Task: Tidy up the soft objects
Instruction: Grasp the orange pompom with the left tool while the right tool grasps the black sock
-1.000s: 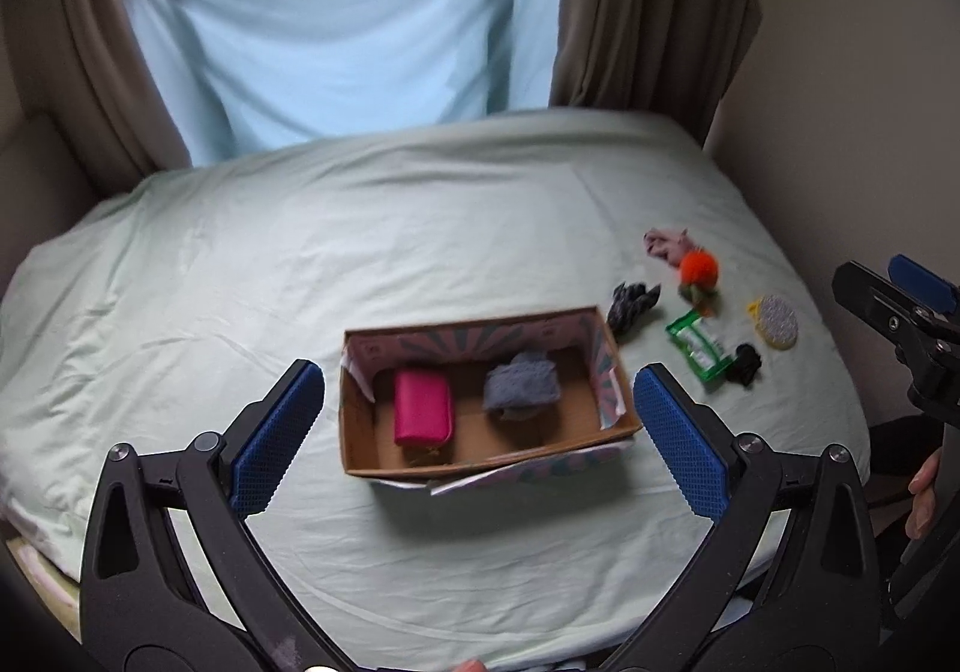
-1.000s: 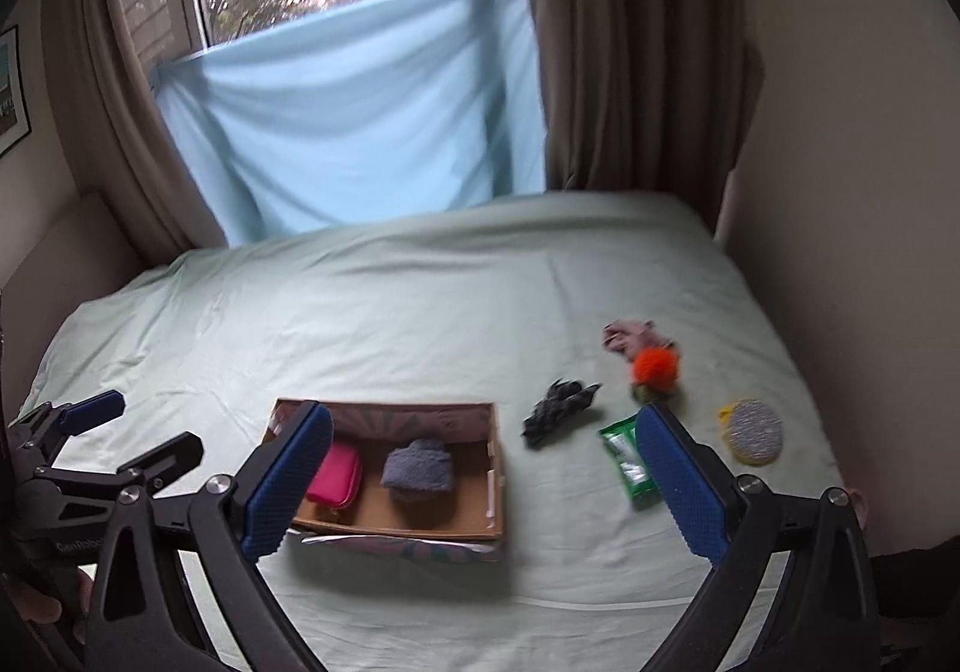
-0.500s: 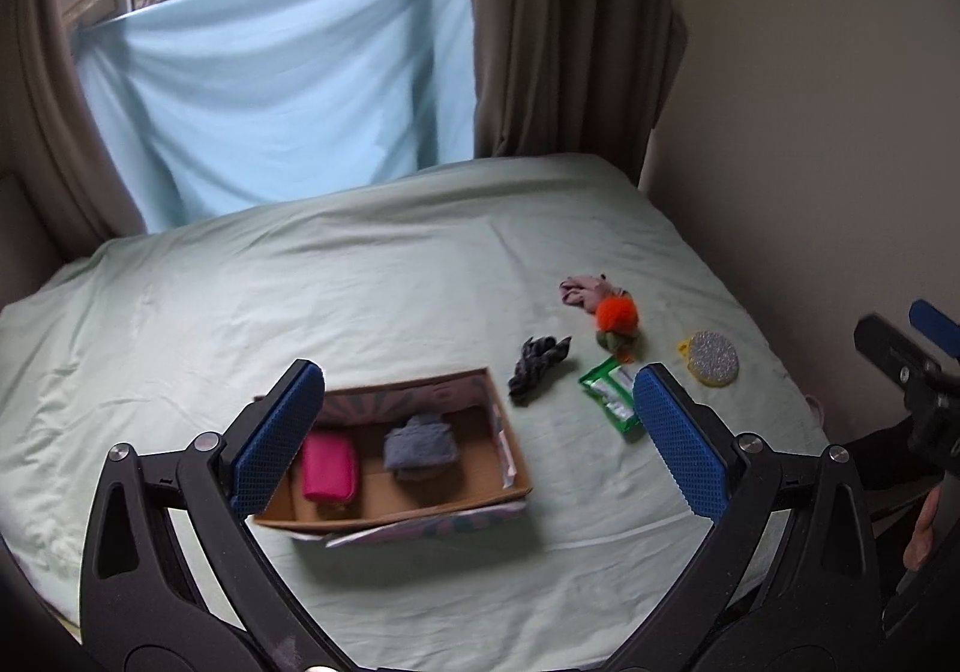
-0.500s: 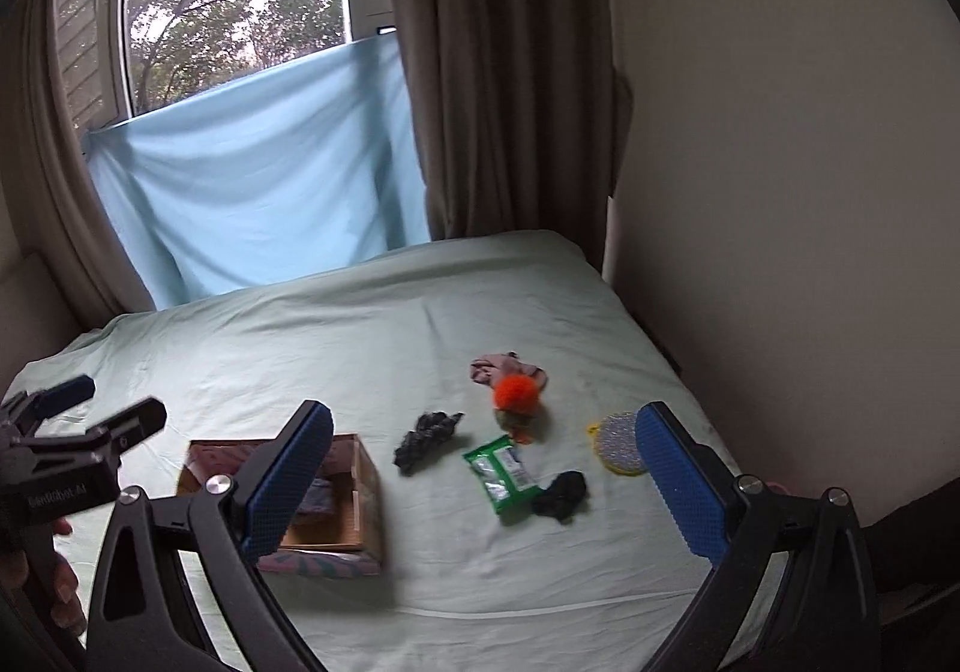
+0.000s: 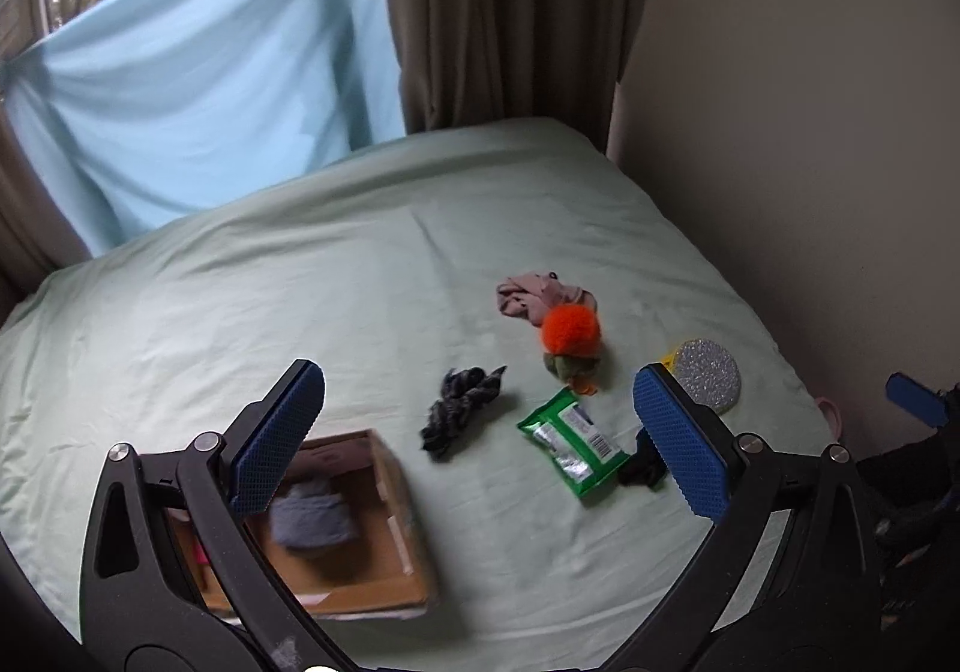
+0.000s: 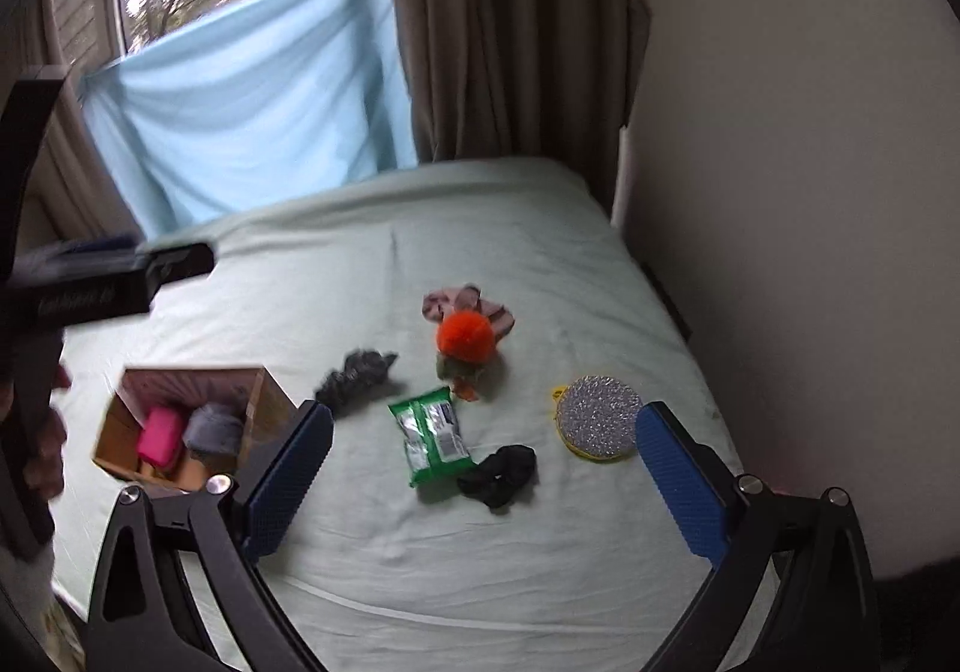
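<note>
PROGRESS: open brown cardboard box (image 6: pixel 180 426) holds a pink pouch (image 6: pixel 159 435) and grey folded cloth (image 6: pixel 210 428); dark knit bundle (image 6: pixel 357 372), orange pompom toy (image 6: pixel 465 339), green wipes packet (image 6: pixel 432 432), black scrunchie (image 6: pixel 501 474) lie right of box, unsorted | JAWS: left gripper (image 5: pixel 480 432) and right gripper (image 6: pixel 483 483) both spread, empty | VIEWS: only right wrist shows the pouch clearly; left wrist half-hides scrunchie.

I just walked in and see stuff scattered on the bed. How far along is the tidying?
Early on. Done: a pink pouch and a grey cloth already lie in the cardboard box. In hand: nothing; both the left gripper and right gripper hover with jaws open. Left on the sheet: pink rag, orange fuzzy toy, dark grey cloth, green packet, black cloth and glittery round pad.
</note>
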A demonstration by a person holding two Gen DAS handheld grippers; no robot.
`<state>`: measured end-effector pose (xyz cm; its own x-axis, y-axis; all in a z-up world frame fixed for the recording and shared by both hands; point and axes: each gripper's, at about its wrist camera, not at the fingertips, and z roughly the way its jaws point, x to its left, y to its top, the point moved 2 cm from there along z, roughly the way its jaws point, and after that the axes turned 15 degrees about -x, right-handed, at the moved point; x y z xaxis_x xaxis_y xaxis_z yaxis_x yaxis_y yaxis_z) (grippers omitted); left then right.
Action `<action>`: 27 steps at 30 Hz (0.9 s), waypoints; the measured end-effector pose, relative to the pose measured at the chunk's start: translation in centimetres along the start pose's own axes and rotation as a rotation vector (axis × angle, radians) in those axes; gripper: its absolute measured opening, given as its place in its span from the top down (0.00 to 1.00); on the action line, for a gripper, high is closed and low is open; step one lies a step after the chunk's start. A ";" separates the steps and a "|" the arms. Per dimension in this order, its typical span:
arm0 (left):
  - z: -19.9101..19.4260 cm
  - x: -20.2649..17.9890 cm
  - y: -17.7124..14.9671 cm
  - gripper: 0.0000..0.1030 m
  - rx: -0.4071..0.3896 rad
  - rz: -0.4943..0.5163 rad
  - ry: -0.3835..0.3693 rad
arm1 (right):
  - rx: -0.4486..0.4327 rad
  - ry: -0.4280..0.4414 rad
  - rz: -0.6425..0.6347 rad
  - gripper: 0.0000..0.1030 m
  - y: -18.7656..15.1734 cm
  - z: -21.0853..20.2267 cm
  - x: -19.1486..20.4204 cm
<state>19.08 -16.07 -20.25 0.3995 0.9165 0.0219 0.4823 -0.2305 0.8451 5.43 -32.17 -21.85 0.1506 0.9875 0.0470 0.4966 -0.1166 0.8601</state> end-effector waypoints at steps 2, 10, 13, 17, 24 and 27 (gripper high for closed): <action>2.9 -1.2 -0.8 0.00 0.026 0.011 -0.014 | 0.029 0.020 -0.017 0.02 -1.5 2.2 -1.0; 13.5 -5.0 -4.5 0.00 0.111 0.080 -0.072 | 0.099 0.088 -0.080 0.02 -6.9 9.9 -3.6; 17.2 -6.3 -6.0 0.00 0.144 0.103 -0.098 | 0.146 0.119 -0.096 0.02 -9.0 12.2 -3.7; 21.5 -7.4 -7.6 0.01 0.206 0.131 -0.124 | 0.194 0.157 -0.126 0.02 -11.7 15.1 -3.5; 27.8 -9.0 -10.1 0.07 0.255 0.186 -0.156 | 0.216 0.212 -0.217 0.03 -15.4 19.2 -2.8; 29.4 -9.6 -10.8 0.12 0.273 0.186 -0.164 | 0.215 0.235 -0.263 0.08 -16.5 20.2 -2.5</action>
<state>32.97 -31.97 -45.31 0.6086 0.7914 0.0570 0.5715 -0.4870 0.6605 14.11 -34.87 -46.46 -0.1922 0.9811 -0.0244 0.6629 0.1481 0.7339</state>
